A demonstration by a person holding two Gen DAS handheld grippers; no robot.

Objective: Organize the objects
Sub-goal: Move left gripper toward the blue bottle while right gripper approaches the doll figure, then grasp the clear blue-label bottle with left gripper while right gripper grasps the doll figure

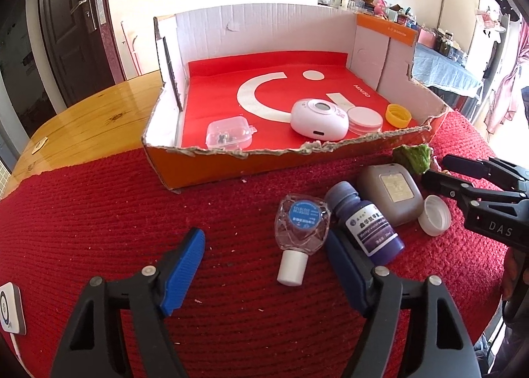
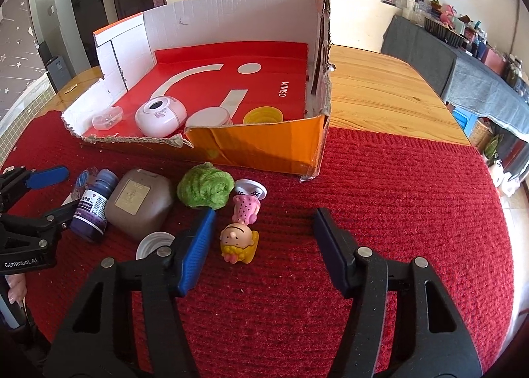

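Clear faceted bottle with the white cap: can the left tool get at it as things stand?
Probably yes. The clear bottle lies between the left tool's open jaws, nothing on top; the purple bottle crowds one side.

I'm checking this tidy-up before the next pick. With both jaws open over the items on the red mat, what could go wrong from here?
1. The clear bottle lies beside the purple bottle; the left gripper, its jaws open, may knock the purple one as it closes.
2. The figurine lies near one side of the right gripper, so it could twist or slip out.
3. The cardboard box has a torn front edge that could snag carried items.
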